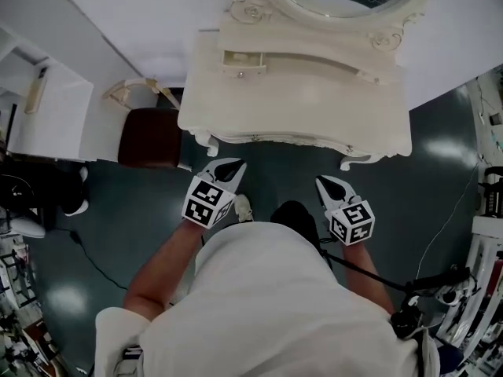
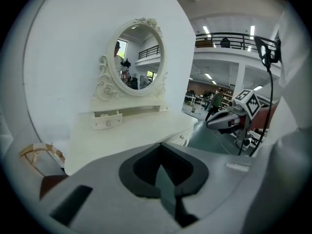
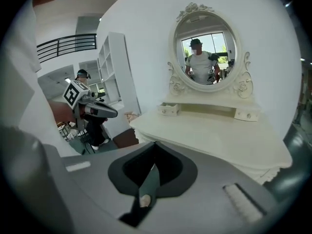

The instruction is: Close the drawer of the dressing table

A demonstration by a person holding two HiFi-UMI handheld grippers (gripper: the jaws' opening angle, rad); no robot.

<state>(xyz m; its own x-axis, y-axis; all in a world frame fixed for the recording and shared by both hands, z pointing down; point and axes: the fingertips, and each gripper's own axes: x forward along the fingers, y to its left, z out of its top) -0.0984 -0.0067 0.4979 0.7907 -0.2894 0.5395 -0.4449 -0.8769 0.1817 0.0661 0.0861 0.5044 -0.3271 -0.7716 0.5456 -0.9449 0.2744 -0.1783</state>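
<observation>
The cream dressing table (image 1: 314, 112) stands against the white wall, under an oval mirror (image 3: 207, 50). On its raised back shelf the small left drawer (image 1: 242, 61) sticks out a little; it also shows as the drawer (image 2: 108, 122) and the drawer (image 3: 169, 109). The small right drawer (image 3: 246, 114) sits flush. Both grippers hang in front of the table, short of its front edge, touching nothing. My left gripper (image 1: 234, 165) is shut and empty, jaws together (image 2: 162, 152). My right gripper (image 1: 324, 181) is also shut with nothing in it (image 3: 155, 150).
A dark red stool (image 1: 151, 137) stands at the table's left front corner, with a cream ornate frame (image 1: 130, 93) behind it. A white cabinet (image 1: 47, 108) is further left. Cables and equipment (image 1: 487, 203) lie on the dark floor at the right.
</observation>
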